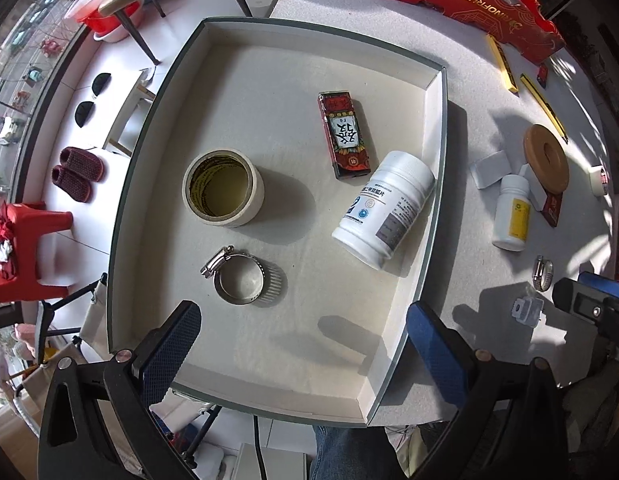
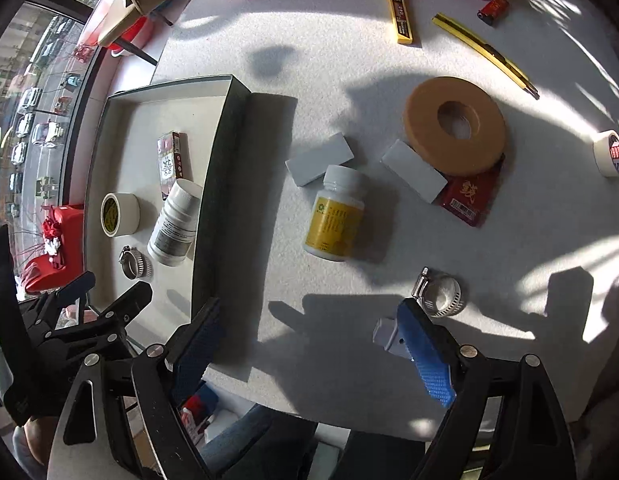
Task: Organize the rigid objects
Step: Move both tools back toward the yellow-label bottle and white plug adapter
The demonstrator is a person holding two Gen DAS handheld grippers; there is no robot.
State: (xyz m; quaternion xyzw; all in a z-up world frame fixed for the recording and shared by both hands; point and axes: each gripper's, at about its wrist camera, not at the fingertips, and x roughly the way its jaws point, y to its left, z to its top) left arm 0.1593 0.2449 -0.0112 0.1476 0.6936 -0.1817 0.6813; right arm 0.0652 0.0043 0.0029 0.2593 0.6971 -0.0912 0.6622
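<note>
A shallow white tray (image 1: 435, 128) holds a tape roll (image 1: 223, 188), a metal hose clamp (image 1: 243, 280), a red card box (image 1: 343, 136) and a white pill bottle (image 1: 383, 208) lying on its side. My left gripper (image 1: 301, 344) is open and empty above the tray's near end. My right gripper (image 2: 309, 344) is open and empty over the white table, right of the tray (image 2: 217, 184). A yellow-label bottle (image 2: 335, 216), a second hose clamp (image 2: 439, 294) and a small grey plastic part (image 2: 385, 334) lie near its right finger.
Two grey blocks (image 2: 319, 158), (image 2: 413, 174), a tan ring (image 2: 453, 124) on a red packet (image 2: 469, 196), a tape roll (image 2: 609, 152), a yellow blade case (image 2: 399, 12), a yellow cutter (image 2: 485, 54), a small red item (image 2: 493, 8) and a red carton (image 1: 469, 0) lie on the table.
</note>
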